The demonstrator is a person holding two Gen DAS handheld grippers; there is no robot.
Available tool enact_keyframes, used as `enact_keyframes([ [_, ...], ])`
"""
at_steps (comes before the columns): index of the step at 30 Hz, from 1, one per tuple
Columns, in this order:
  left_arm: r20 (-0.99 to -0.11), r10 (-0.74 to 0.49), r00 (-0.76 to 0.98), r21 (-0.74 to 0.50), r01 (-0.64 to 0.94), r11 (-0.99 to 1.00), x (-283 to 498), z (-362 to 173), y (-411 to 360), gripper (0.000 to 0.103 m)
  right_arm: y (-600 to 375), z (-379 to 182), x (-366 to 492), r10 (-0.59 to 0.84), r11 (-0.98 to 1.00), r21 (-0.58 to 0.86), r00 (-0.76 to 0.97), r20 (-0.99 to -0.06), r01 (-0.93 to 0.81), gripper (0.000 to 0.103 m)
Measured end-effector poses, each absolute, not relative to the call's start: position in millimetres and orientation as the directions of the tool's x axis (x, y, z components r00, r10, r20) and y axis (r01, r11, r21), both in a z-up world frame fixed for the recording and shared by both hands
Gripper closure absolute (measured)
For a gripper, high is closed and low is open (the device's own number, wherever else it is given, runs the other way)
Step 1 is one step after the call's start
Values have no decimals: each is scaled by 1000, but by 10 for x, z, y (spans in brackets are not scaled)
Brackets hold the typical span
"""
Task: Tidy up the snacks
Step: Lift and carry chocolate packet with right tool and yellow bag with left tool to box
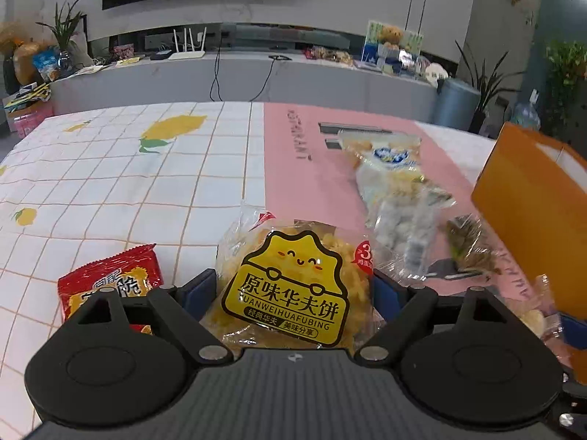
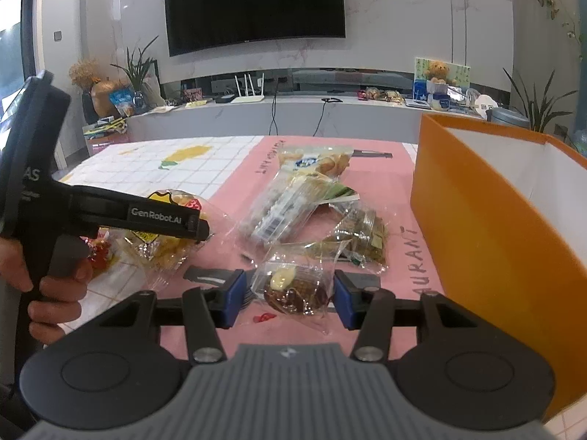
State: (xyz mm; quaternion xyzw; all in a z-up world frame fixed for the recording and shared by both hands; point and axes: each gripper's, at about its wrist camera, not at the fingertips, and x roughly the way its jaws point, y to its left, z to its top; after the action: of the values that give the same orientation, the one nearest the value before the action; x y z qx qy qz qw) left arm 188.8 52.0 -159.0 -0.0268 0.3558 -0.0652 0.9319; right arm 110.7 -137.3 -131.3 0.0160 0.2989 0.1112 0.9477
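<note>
The waffle-biscuit bag (image 1: 290, 286) is clear plastic full of pale yellow pieces, with a yellow cartoon-face label printed in black. It sits between the blue pads of the left tool (image 1: 293, 289), which clamps it from both sides above the desk (image 1: 110, 183). The right tool (image 2: 290, 293), about half open, grips a small clear packet holding a brown pastry (image 2: 297, 293) over the pink mat (image 2: 367, 183). A red snack pack (image 1: 110, 282) lies beside the left tool. More clear snack bags (image 2: 293, 201) lie heaped mid-mat. The orange box (image 2: 495, 220) stands open at the right; its visible white interior shows no snacks.
</note>
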Motion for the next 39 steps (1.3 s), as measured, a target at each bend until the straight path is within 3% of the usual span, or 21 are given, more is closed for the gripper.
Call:
enact_keyframes([
  [18, -504, -299, 810, -292, 167, 942, 1592, -974, 513, 3, -1650, -911, 957, 269, 960, 201, 842, -468, -195, 57],
  [27, -473, -385, 792, -280, 279, 919, 1517, -729, 153, 3, -2405, -414, 859, 246, 932, 343, 897, -367, -115, 57],
  [36, -432, -480, 764, -342, 353, 871, 1445, -547, -125, 3, -3589, -340, 864, 0, 937, 315, 905, -426, 148, 57],
  [39, -426, -507, 749, -367, 369, 854, 1443, -517, -226, 3, -3758, -517, 1010, 20, 913, 363, 868, -496, 186, 58],
])
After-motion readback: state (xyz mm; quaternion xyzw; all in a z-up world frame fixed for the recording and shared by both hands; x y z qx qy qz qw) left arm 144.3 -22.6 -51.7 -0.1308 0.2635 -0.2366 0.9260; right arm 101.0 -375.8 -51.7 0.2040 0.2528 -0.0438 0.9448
